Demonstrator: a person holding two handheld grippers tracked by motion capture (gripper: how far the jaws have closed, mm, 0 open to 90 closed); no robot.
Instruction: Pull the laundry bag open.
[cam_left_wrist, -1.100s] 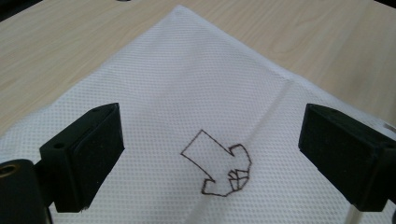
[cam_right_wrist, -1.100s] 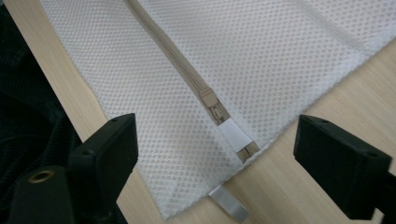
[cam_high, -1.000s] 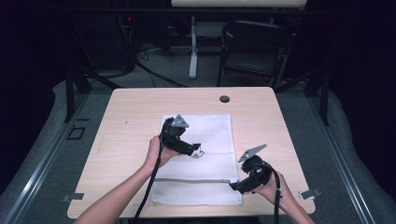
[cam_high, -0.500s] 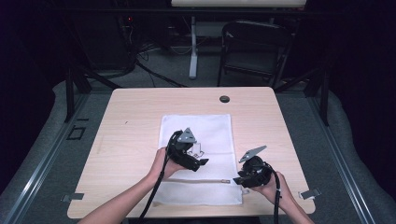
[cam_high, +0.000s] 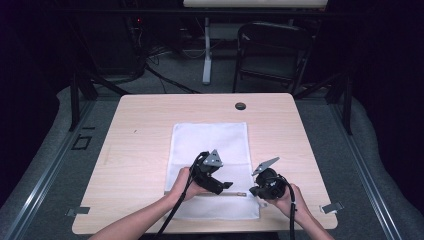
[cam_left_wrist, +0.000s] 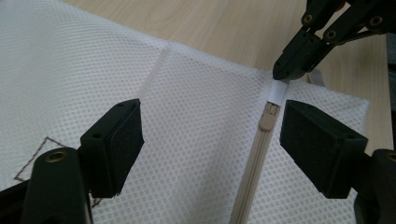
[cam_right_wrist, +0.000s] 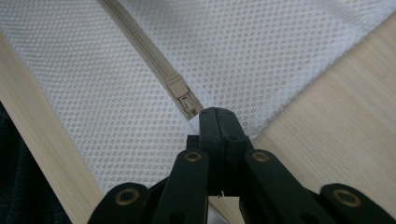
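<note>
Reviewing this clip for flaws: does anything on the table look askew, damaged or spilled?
Nothing stands out. The white mesh bag lies flat and square on the table, its zipper intact, no spills. The right gripper is shut on the zipper's white tab.

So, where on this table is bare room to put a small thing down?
Bare wood lies left of the mesh bag, right of it, and behind it around the dark grommet. The near edge is crowded: left gripper and right gripper meet at the zipper.
</note>
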